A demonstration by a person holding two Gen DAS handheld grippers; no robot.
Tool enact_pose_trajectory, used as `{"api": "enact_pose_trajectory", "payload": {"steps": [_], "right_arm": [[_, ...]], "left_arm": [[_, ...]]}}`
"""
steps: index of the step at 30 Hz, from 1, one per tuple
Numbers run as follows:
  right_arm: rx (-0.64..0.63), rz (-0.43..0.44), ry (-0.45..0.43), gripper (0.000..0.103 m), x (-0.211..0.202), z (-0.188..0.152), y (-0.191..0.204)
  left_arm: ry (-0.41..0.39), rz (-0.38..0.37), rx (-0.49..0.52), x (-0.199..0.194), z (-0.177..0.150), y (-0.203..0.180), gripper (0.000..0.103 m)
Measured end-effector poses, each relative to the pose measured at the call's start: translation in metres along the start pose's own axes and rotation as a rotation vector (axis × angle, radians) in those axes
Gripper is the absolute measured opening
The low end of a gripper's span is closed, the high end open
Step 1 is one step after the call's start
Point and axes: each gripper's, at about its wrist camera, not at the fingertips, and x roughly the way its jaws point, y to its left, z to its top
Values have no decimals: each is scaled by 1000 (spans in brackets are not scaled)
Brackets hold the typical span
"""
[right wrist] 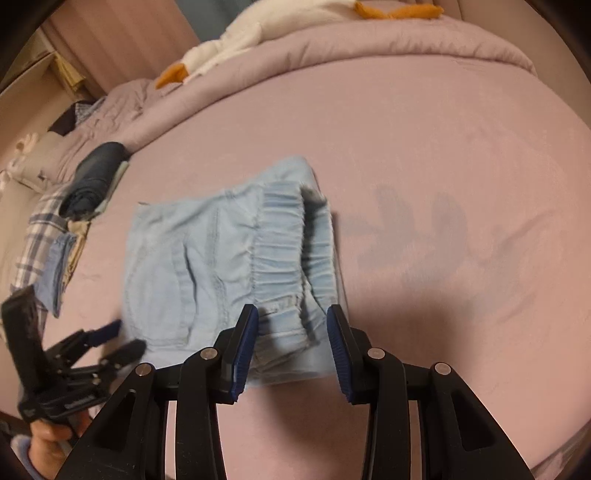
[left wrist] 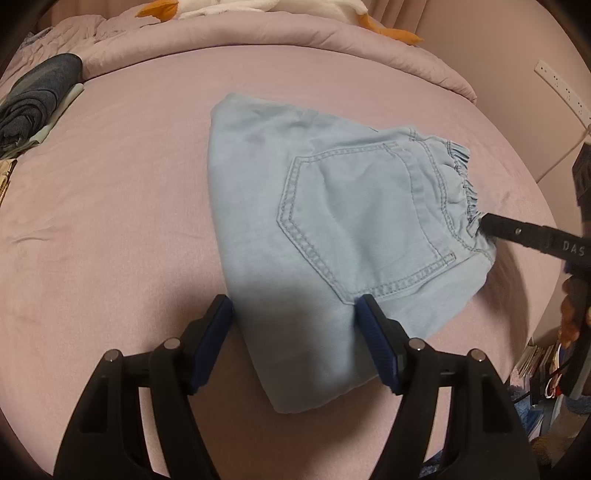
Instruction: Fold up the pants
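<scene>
Light blue denim pants [left wrist: 332,206] lie folded into a compact bundle on the pink bed sheet [left wrist: 110,184], back pocket up and elastic waistband to the right. My left gripper [left wrist: 293,306] is open, its blue pads straddling the bundle's near edge. One of the right gripper's fingers [left wrist: 517,232] reaches in from the right and touches the waistband. In the right wrist view the pants [right wrist: 207,266] show their gathered waistband, and my right gripper [right wrist: 292,312] is open with that waistband edge between its pads. The left gripper [right wrist: 125,336], held by a hand, sits at the bundle's left corner.
A dark folded garment [left wrist: 40,96] lies on a stack at the left, beside plaid cloth [right wrist: 40,229]. A rolled comforter [left wrist: 295,33] with a white and orange plush toy [right wrist: 236,40] lines the far edge. A power strip [left wrist: 561,92] hangs on the right wall.
</scene>
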Motion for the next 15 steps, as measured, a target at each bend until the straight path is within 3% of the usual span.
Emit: {"api": "enact_pose_trajectory", "payload": {"steps": [5,7,11,15], "right_arm": [[28,7,-7,47,-10,3,-8],[35,11,-16,52,-14,5,-13],[106,46,-9,72,-12,10,-30],[163,118,30,74,0,14,-39]], "left_arm": [[-18,-26,-39,-7,2,11,71],[-29,-23,-72,-8,3,18,79],[-35,-46,-169,-7,9,37,81],[-23,-68,-210,-4,14,45,81]]}}
